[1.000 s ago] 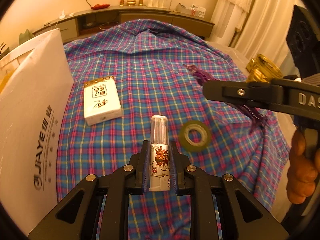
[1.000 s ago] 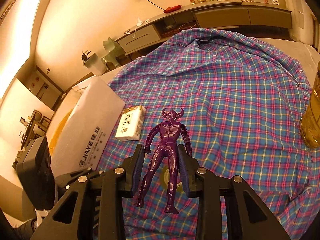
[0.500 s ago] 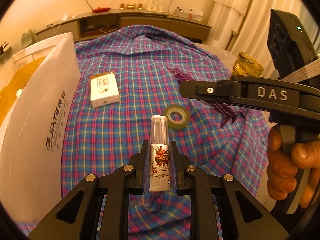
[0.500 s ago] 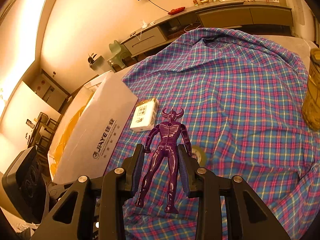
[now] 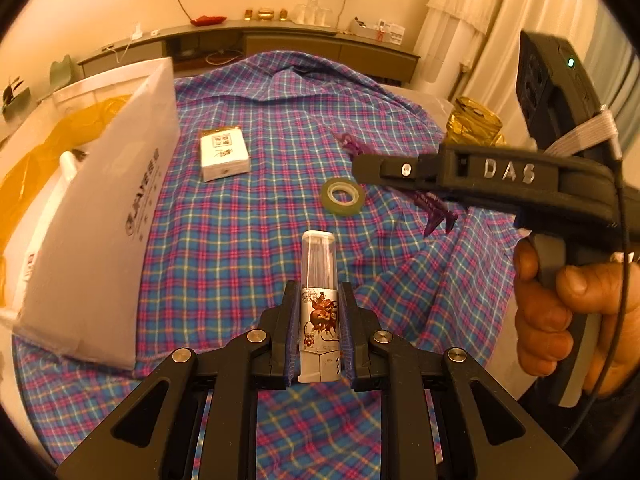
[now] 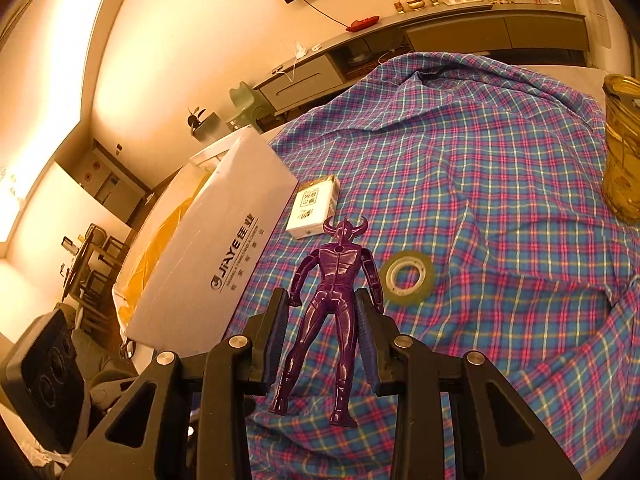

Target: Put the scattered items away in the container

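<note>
Plaid cloth (image 6: 480, 184), sideboard (image 6: 460, 32) behind.

I see woven plaid cloth (image 5: 248, 240), matt and rumpled, over the counter. The purple figure (image 6: 336, 296) looks like glossy moulded plastic. My left tube (image 5: 319, 304) has a clear plastic cap and printed label. The tape roll (image 5: 343, 197) is shiny, the white box (image 6: 224, 264) smooth matt card, and the fingers (image 5: 290, 332) matt black plastic.
</note>
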Available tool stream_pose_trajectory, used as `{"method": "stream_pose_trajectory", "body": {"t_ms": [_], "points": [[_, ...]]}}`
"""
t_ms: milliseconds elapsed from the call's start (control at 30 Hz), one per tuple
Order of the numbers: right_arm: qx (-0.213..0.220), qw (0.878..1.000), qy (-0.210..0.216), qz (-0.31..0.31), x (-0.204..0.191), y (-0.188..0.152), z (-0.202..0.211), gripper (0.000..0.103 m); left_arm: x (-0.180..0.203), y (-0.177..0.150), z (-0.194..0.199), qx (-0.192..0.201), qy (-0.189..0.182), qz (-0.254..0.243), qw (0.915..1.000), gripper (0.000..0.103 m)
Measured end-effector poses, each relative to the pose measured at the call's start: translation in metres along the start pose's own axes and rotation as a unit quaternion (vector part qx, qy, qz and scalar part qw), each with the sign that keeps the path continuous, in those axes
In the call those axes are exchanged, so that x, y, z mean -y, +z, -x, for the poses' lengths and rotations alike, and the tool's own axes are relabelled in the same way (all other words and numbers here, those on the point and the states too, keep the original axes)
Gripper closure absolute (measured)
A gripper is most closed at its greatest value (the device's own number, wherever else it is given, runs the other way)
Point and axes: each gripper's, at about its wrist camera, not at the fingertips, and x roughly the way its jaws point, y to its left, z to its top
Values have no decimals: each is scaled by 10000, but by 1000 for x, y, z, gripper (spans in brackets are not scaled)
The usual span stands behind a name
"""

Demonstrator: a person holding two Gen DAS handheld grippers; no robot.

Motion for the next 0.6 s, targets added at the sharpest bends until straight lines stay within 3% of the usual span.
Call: {"method": "stream_pose_trajectory", "body": {"t_ms": [600], "points": [[269,9976,-245,582,-39,-52,29,68,0,2,63,487,199,-41,9986,84]]}}
